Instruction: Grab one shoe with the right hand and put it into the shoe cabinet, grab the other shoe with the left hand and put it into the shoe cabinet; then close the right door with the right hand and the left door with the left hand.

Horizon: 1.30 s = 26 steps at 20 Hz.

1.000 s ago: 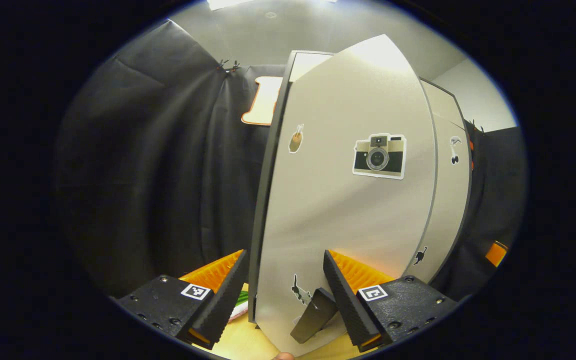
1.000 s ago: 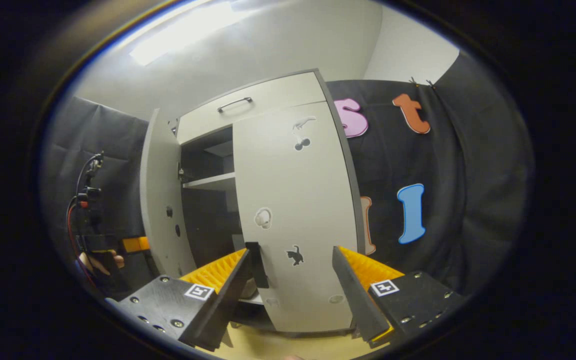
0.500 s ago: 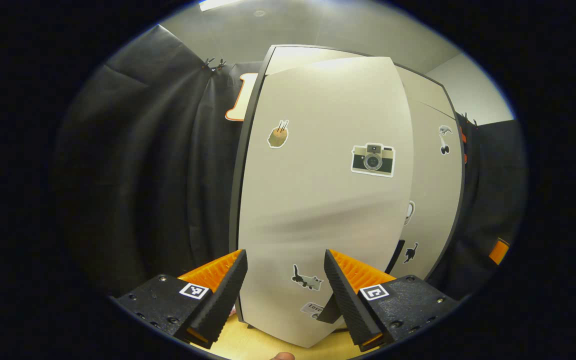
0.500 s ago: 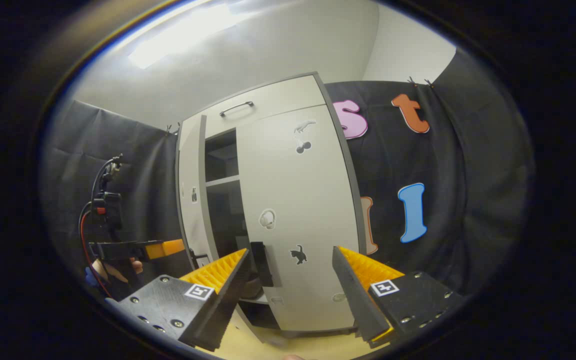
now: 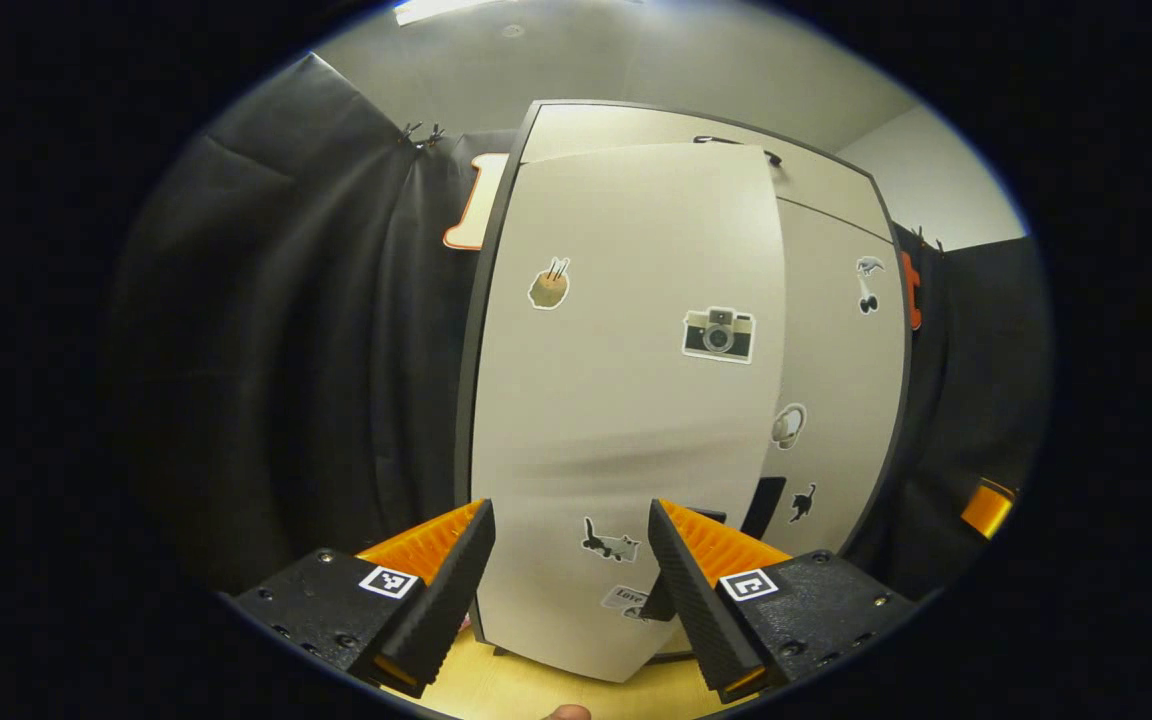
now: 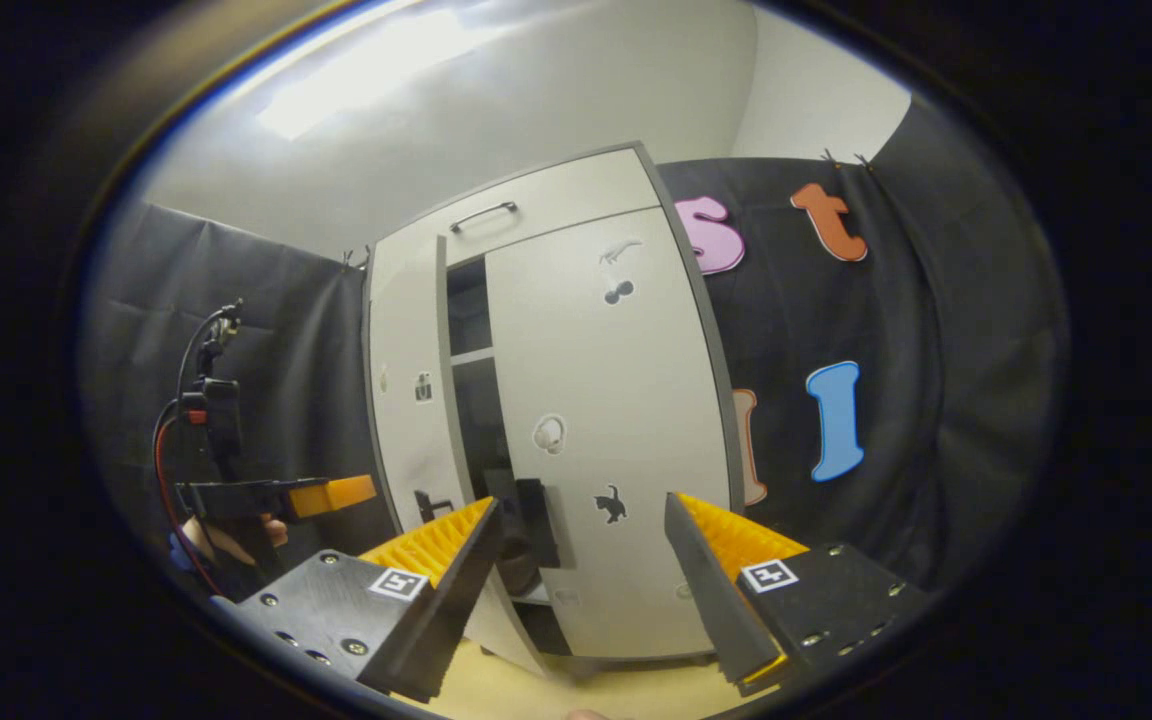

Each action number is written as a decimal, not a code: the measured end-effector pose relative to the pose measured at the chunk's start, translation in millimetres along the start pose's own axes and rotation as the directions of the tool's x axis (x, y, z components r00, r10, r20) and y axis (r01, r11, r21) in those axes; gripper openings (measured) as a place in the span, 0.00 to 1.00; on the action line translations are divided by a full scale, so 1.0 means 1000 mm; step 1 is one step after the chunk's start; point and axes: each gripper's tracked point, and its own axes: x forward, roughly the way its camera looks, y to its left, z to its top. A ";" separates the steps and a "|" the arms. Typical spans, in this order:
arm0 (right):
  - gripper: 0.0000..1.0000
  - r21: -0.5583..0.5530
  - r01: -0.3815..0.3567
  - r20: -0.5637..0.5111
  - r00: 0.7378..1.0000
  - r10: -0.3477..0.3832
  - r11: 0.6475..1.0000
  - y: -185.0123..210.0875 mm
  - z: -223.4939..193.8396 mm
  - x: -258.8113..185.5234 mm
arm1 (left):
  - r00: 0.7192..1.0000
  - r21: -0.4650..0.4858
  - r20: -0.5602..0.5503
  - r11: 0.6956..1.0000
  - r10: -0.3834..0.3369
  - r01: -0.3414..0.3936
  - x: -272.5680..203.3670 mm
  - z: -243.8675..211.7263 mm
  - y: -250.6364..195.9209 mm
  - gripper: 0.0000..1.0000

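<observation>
In your left gripper view, the left gripper [image 5: 568,560] has its jaws wide open, holding nothing, right in front of the shoe cabinet [image 5: 826,190]. The left door [image 5: 626,400] stands upright, slightly ajar.

In your right gripper view, the right gripper [image 6: 581,560] is also spread open and empty. The right door [image 6: 616,420] looks shut; a dark gap [image 6: 471,400] shows a shelf inside.

Shoe cabinet [image 6: 576,420] against the booth wall; left door [image 5: 626,420] ajar beside shut right door [image 6: 616,440], drawer [image 6: 526,215] above both.
</observation>
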 end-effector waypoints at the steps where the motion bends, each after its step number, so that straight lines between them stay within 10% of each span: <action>1: 0.98 -0.004 0.001 -0.001 1.000 -0.001 1.000 0.000 0.001 0.000 | 1.000 0.009 0.003 1.000 -0.008 0.008 -0.003 0.002 -0.003 0.94; 12: 0.98 -0.011 -0.010 0.000 1.000 0.010 1.000 0.008 0.003 -0.004 | 0.992 0.058 0.058 0.992 -0.112 0.109 -0.040 0.029 -0.045 0.94; 26: 0.98 -0.092 0.144 0.133 0.982 -0.131 0.985 -0.010 0.046 -0.012 | 0.982 0.085 0.144 0.991 -0.119 0.107 -0.072 0.058 -0.063 0.93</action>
